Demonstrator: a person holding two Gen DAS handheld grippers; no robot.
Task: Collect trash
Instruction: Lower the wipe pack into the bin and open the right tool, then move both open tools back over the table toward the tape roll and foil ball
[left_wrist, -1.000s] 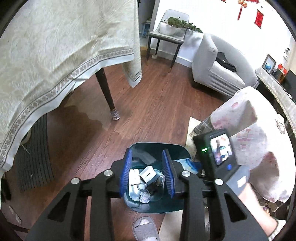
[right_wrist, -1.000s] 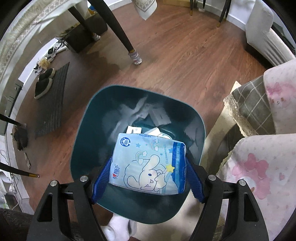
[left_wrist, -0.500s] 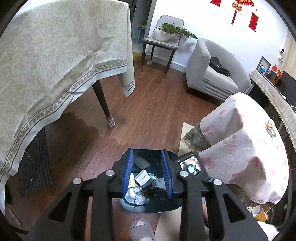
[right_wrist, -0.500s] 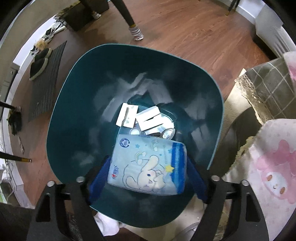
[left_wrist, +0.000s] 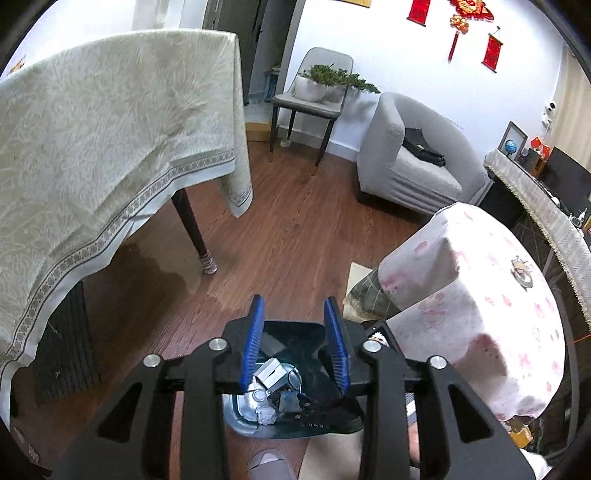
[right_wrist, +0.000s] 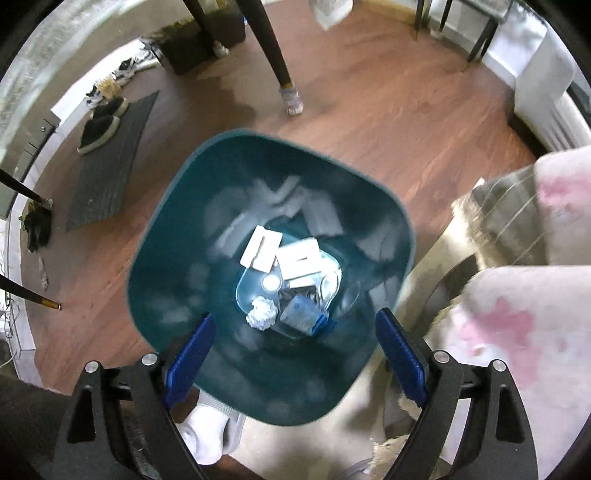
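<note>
Right gripper (right_wrist: 291, 354) points almost straight down over the teal bin (right_wrist: 177, 206), jaws wide with nothing between them. The blue tissue pack (right_wrist: 301, 310) lies at the bottom among paper scraps. Left gripper (left_wrist: 294, 345) tilts down beside it, jaws opening, empty. Wood floor (left_wrist: 295, 236), draped table (left_wrist: 110, 147). Right view's blurry, so the smaller scraps are hard to identify.

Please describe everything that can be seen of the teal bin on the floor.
The bin is dark teal, glossy like plastic, with a rounded-square rim and walls narrowing to a small bottom. It stands upright on the wooden floor, beside a rug. It has no lid. At the bottom lie white cards, a crumpled paper ball and a pale blue packet.
</note>
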